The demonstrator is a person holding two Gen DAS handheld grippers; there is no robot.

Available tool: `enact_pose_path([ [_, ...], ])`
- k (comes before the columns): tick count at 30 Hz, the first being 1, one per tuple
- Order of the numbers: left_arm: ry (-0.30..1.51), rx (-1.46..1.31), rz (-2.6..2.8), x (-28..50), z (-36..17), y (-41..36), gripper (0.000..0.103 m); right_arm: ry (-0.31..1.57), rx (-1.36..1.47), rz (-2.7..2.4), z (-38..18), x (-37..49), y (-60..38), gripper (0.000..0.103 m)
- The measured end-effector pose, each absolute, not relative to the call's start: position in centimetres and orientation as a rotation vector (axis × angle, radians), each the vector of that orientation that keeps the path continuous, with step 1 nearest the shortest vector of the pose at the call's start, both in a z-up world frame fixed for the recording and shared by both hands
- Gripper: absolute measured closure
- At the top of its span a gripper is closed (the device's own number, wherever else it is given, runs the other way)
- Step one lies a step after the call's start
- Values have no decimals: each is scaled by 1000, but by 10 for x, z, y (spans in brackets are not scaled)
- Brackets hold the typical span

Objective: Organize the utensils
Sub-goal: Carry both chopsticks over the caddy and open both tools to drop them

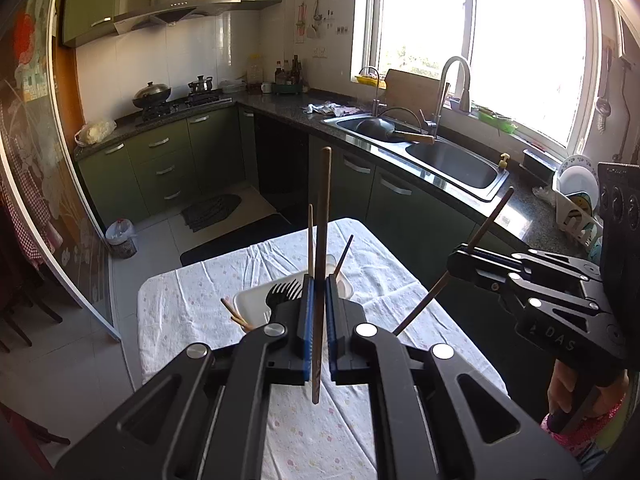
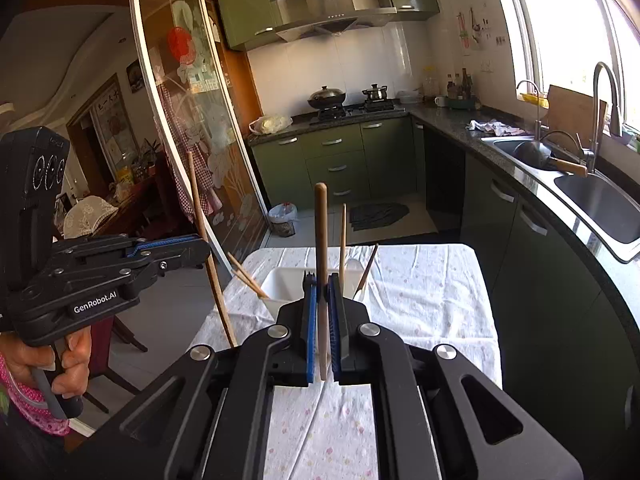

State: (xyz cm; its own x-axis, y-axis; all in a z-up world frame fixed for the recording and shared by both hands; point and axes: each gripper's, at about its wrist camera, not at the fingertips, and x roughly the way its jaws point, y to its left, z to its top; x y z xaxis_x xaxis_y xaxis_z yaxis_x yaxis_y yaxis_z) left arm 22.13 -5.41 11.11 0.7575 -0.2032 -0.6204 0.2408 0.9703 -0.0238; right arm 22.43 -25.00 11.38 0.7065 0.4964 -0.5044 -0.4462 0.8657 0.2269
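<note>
The left gripper [image 1: 319,308] is squeezed shut on a dark wooden chopstick [image 1: 322,240]; the stick stands almost straight up between the blue pads [image 1: 307,320]. The right gripper [image 2: 322,312] is squeezed shut too, on a lighter wooden chopstick [image 2: 321,264] that also points up. Both sticks are up in the air above the table [image 1: 200,292] with the flowery cloth. Behind them sits a white utensil tray [image 2: 280,280]; it has more chopsticks [image 2: 246,272] poking out and a black slotted tool [image 1: 285,292].

A chopstick is light, thin and stiff; I think it will not bend or break easily. It is smooth, so it could slip or swing if held near one end. Each one is held low down, so the long top part may wobble; holding closer to the middle would feel steadier.
</note>
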Motion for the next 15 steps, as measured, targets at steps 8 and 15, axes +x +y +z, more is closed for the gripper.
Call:
enact_pose_path([
  [8, 636, 41, -207, 253, 130, -58, 97, 519, 116, 498, 156, 268, -237, 97],
  [15, 666, 24, -174, 281, 114, -51, 99, 579, 118, 479, 136, 321, -215, 97],
])
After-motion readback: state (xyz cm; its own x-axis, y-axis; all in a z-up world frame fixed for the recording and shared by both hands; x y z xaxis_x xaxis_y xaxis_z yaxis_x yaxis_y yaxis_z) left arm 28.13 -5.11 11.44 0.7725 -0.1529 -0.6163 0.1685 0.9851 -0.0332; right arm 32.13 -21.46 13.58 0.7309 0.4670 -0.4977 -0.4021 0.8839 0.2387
